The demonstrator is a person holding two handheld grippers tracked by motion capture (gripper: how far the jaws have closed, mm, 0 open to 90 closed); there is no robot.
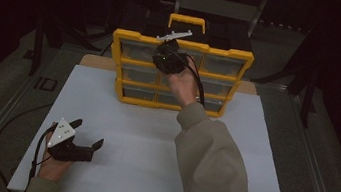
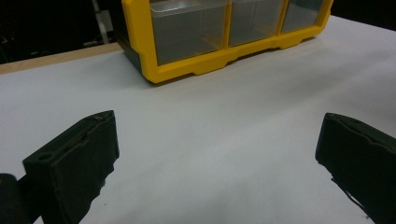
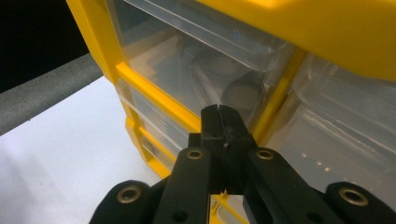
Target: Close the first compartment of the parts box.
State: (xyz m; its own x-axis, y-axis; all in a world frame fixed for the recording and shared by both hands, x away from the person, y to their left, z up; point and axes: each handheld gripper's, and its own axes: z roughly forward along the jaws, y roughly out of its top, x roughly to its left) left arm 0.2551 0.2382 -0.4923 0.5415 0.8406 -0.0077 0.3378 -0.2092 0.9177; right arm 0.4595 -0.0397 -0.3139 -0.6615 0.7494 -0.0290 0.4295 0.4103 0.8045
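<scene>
Black and spread wide, the jaws of my left gripper [image 1: 86, 133] sit low over the near left part of the white tabletop [image 1: 151, 144], released, with nothing between them. My left hand [image 1: 54, 165] holds it from below at the table's near edge, the grey three-cornered plate facing up. In the left gripper view the two black pads [image 2: 74, 163] stand well apart over bare white surface, and the yellow plastic drawer cabinet with clear drawers [image 2: 219, 32] stands farther off.

My right forearm, in a beige sleeve [image 1: 210, 157], reaches forward across the table's middle to the cabinet [image 1: 179, 74] at the far edge. My right hand [image 1: 182, 85] lifts the right gripper [image 1: 168, 58] against the cabinet's upper front. Seen from the right gripper view, that gripper [image 3: 223, 122] is clenched, pads pressed flat together with nothing between them. Their tips are at the yellow frame beside a clear top-row drawer [image 3: 196, 60]; I cannot tell whether they touch it.
</scene>
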